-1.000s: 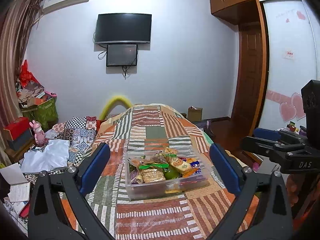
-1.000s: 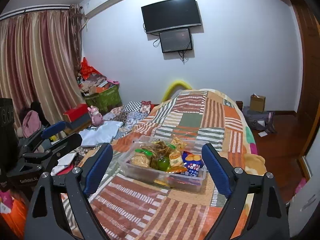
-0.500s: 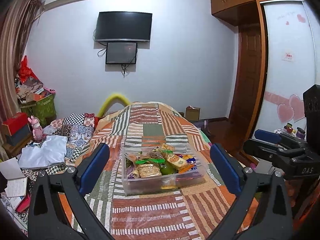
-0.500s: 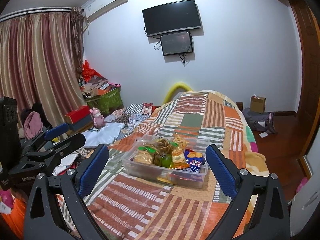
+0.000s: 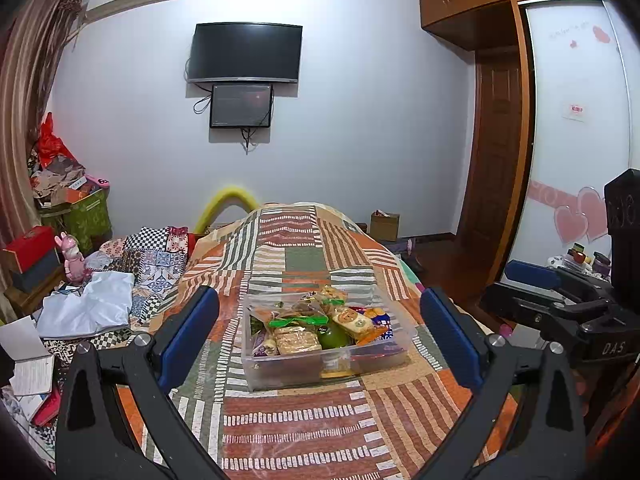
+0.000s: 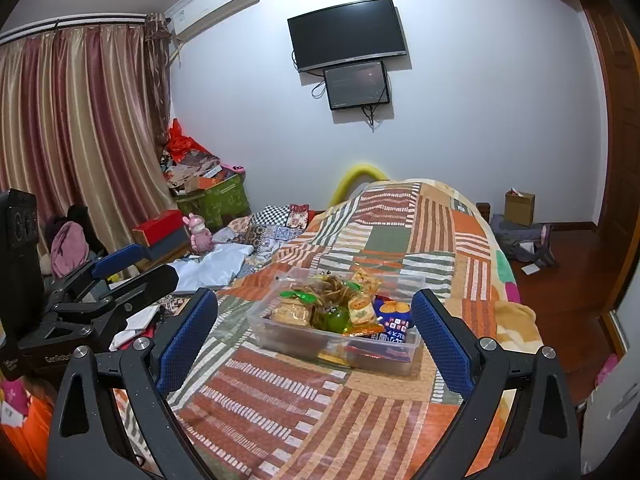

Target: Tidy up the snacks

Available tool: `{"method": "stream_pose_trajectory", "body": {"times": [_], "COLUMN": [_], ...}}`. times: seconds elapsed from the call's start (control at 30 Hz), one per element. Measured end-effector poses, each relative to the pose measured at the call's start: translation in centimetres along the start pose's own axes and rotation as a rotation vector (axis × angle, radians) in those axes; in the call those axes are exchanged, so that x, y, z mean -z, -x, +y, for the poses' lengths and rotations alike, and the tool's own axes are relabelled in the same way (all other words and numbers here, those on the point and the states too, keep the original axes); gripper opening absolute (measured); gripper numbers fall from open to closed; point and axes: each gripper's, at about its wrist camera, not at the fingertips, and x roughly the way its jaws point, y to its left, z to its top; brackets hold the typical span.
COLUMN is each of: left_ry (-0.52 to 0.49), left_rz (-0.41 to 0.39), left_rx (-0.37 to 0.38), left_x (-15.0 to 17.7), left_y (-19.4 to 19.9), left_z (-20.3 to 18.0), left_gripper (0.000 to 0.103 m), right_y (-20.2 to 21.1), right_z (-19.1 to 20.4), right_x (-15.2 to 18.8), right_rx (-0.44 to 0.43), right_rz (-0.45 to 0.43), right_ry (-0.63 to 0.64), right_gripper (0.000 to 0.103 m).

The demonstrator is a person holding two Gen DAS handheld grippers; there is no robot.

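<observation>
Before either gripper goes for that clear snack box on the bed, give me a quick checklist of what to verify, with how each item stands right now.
1. Left gripper open, nothing between its pads: ok.
2. Right gripper open, nothing held: ok.
3. Clear box flat on the patchwork blanket: ok.
4. Snacks inside the box, none loose on the blanket near it: ok.
5. Path from both grippers to the box unobstructed: ok.
6. Box lid: none in view, cannot tell where it is.
</observation>
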Motion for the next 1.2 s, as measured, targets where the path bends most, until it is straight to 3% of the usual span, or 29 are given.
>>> {"method": "stream_pose_trajectory", "body": {"times": [1.2], "left_ry": [0.007], "left_rz": [0.017], "left_rx": [0.032], "left_x": [0.23], "left_y": [-0.48], "left_z": [-0.22], "left_gripper": [0.102], "right_y": [0.18], "right_z": [0.15], "right_x": [-0.08], "right_rx": [-0.008], "right_rz": [-0.003], "right_ry": [-0.001], "right_gripper": [0.097]}}
